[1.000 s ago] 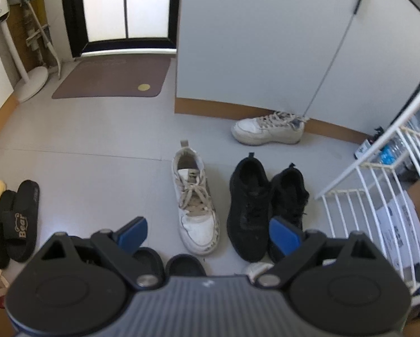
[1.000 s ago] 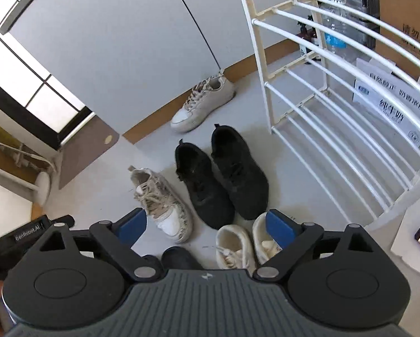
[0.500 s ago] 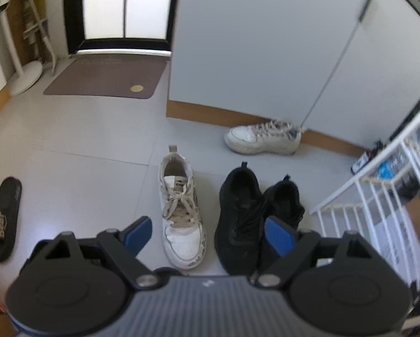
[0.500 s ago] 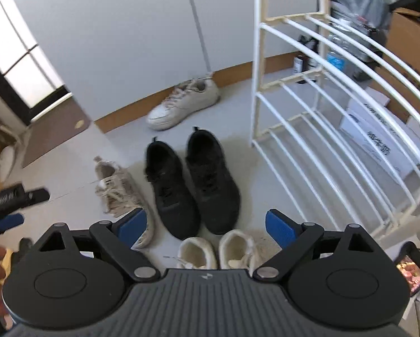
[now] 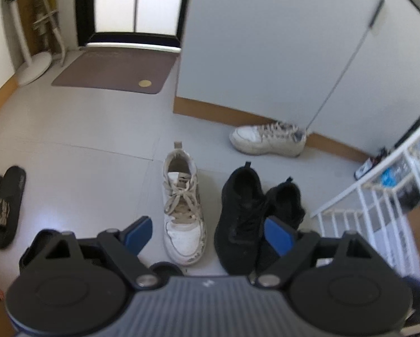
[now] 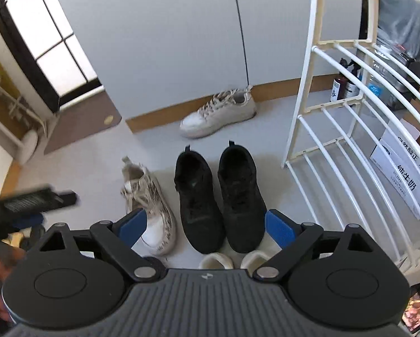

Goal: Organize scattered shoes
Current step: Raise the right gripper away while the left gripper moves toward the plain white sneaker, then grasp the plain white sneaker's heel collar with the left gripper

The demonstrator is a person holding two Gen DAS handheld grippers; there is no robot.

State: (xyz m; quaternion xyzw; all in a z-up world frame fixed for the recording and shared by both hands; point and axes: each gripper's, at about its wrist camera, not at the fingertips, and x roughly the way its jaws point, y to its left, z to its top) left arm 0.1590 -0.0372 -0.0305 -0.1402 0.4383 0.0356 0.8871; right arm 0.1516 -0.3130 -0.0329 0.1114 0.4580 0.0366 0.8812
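Note:
On the grey floor a white laced sneaker (image 5: 182, 207) stands beside a black pair (image 5: 241, 216), toes toward me. A beige sneaker (image 5: 266, 140) lies apart against the wall's skirting. My left gripper (image 5: 209, 234) hangs open above the toes of the white sneaker and the nearer black shoe, holding nothing. In the right wrist view the black pair (image 6: 218, 196) sits between the blue pads of my right gripper (image 6: 206, 226), which is open, empty and above the floor. The white sneaker (image 6: 148, 202) is left of the pair, the beige sneaker (image 6: 218, 112) beyond it. Two cream fluffy shoes (image 6: 215, 261) peek out under the gripper body.
A white wire shoe rack (image 6: 336, 140) stands right of the black pair, with a printed box (image 6: 401, 179) and bottles (image 6: 344, 84) behind it. Black slippers (image 5: 5, 207) lie at the far left. A brown doormat (image 5: 114, 70) and a fan base (image 5: 36, 67) are by the door.
The right wrist view has rolled, so the black pair now stands straight and centred between its fingers. The left view has shifted a little. No shoe has moved and both grippers stay open.

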